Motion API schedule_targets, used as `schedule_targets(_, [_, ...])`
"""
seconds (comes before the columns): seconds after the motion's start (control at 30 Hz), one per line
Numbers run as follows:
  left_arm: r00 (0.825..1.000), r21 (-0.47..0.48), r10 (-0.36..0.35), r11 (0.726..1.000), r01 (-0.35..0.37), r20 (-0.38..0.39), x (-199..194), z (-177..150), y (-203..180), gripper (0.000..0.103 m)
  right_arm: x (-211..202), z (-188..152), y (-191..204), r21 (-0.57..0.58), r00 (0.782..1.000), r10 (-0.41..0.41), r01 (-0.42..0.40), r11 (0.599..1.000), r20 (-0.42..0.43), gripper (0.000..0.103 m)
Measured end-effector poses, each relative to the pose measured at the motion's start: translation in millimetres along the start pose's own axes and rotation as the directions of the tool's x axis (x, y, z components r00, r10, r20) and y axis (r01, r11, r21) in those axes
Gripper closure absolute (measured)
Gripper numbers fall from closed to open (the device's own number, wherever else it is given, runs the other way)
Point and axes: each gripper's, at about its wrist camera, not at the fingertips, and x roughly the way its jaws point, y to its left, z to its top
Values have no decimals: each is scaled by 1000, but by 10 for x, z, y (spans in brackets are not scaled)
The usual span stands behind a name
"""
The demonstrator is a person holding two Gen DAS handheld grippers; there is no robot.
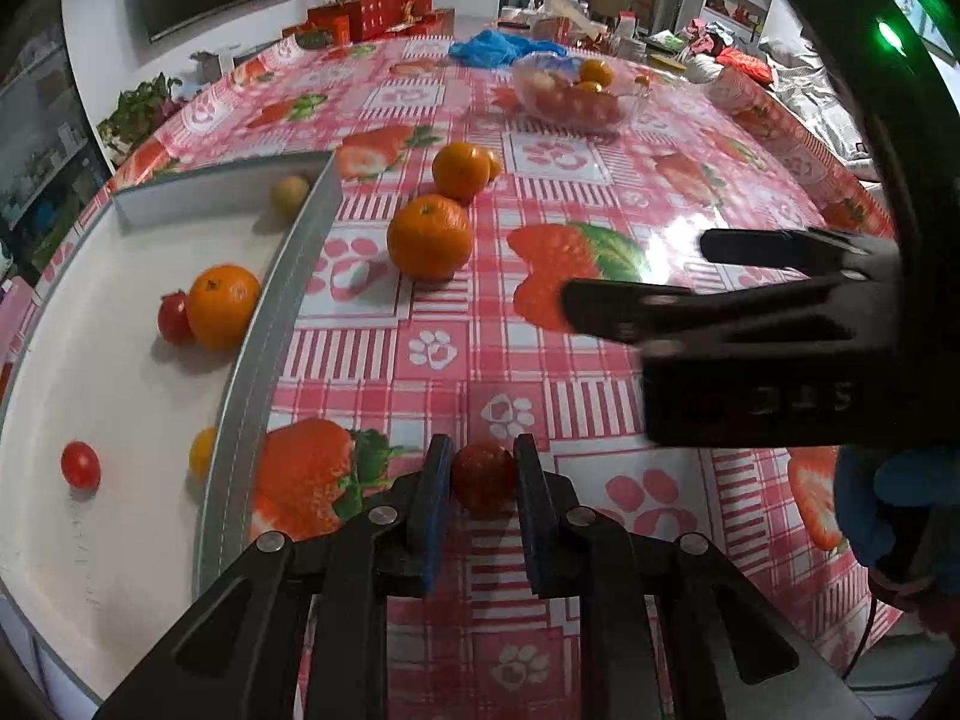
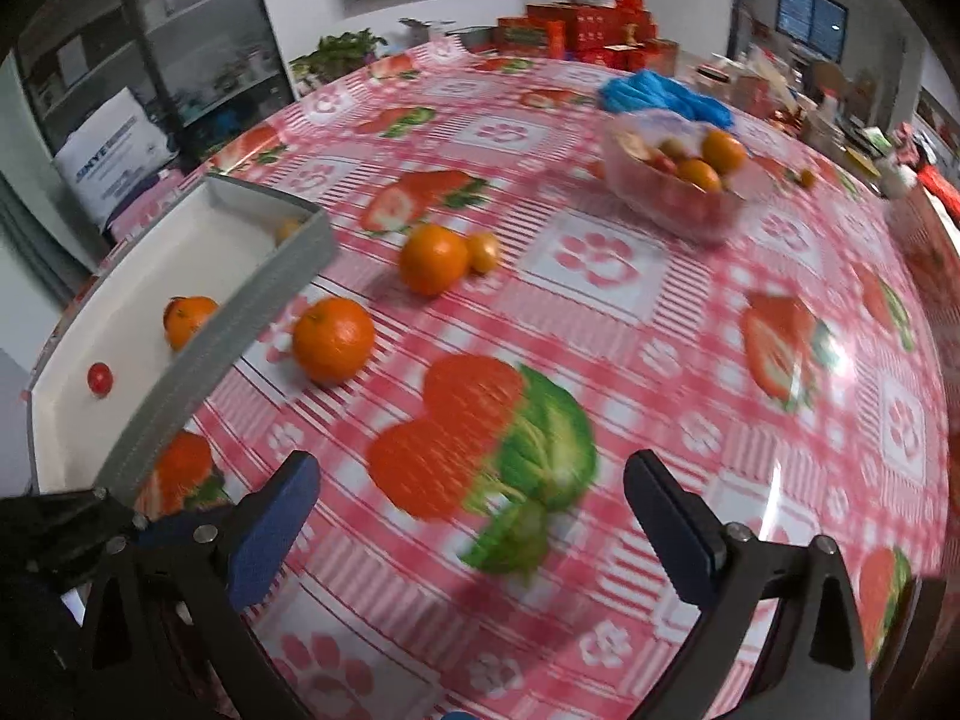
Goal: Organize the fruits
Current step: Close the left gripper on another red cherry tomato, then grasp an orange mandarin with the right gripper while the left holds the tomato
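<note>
My left gripper (image 1: 483,456) is shut on a small red tomato (image 1: 483,477), held over the strawberry tablecloth just right of the white tray's grey wall (image 1: 252,354). Inside the tray lie an orange (image 1: 222,306), a dark red tomato (image 1: 174,318), a cherry tomato (image 1: 80,465) and two small yellowish fruits. Two oranges (image 1: 429,237) (image 1: 461,171) and a small kumquat (image 2: 483,252) sit on the cloth beyond. My right gripper (image 2: 474,480) stands open over the cloth with nothing between its fingers. It also shows from the side, my right gripper (image 1: 636,273), in the left wrist view.
A clear bowl (image 1: 624,111) with oranges and other fruit stands farther back, with a blue plastic bag (image 1: 498,51) behind it. Red boxes are stacked at the table's far end. A blue-gloved hand (image 1: 888,498) holds the right gripper. The right wrist view is motion-blurred.
</note>
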Motion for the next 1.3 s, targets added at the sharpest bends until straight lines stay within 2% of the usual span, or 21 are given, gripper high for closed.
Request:
schedule_targets(0.1, [1000,13,13,1000,-13,7,12,6,-27,81,88,122,60,-6,1000,17,-17,1000,-8,4])
schedule_targets(0.27, [1000,7,6,1000,-6,18,2,-16,-8,81,285,261,200,-24,998,49,-50,998,-40,19])
schedule_targets(0.43, [1000,-8,-2,1000,2,22,2,-12,9,81,416,326,392,-73,998,46,-49,996,-37,23])
schedule_targets(0.5, [1000,-8,0,1000,0,23,3,-15,4,81,440,358,441,-86,998,48,-50,995,-30,27])
schedule_targets(0.63, [1000,-6,6,1000,-6,21,8,-9,-6,81,448,402,504,-107,998,65,-66,992,-17,60])
schedule_targets(0.83, [1000,-11,9,1000,-9,24,3,-20,-12,81,337,303,278,-18,993,114,-114,993,-19,60])
schedule_targets(1.1, [1000,-25,9,1000,-8,20,-12,-1,12,81,42,-12,-302,112,996,88,-86,990,-14,60])
schedule_targets(1.3, [999,-23,16,1000,-16,38,-108,20,2,81,-59,-138,-508,162,997,75,-73,984,-8,60])
